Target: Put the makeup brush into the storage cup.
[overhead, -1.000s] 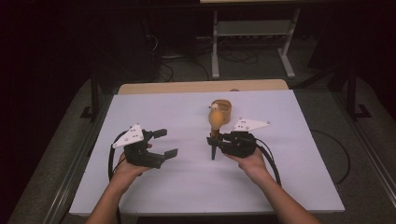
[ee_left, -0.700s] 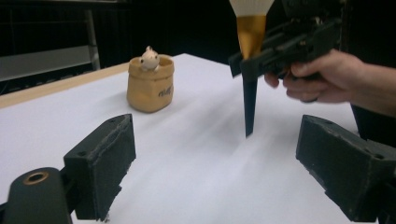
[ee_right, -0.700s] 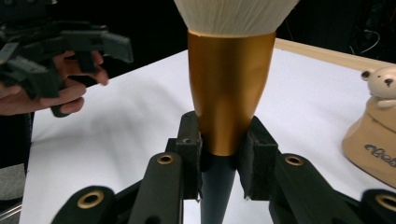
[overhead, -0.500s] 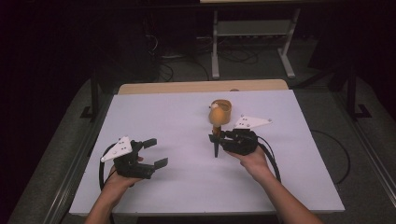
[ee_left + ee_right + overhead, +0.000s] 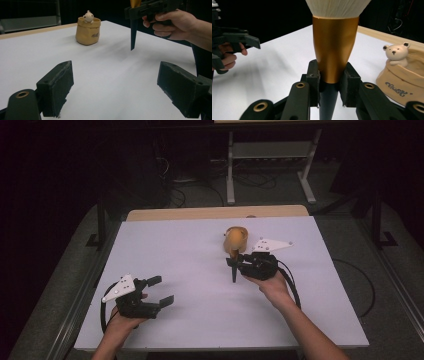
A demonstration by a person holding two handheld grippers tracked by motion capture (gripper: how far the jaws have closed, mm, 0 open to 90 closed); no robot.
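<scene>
To seat the brush (image 5: 335,50) well, keep it upright and the grip steady: the right gripper (image 5: 332,83) has its jaws clamped on the gold ferrule, bristles above and handle below, with the pot (image 5: 403,82) just beside, while the left gripper (image 5: 152,296) hangs wide open, empty, well apart.

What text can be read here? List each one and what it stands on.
One text: dark cursive lettering on the front of the tan pot with the bear. It is too blurred to read in the right gripper view, and too small in the left gripper view. The brush bears none.
</scene>
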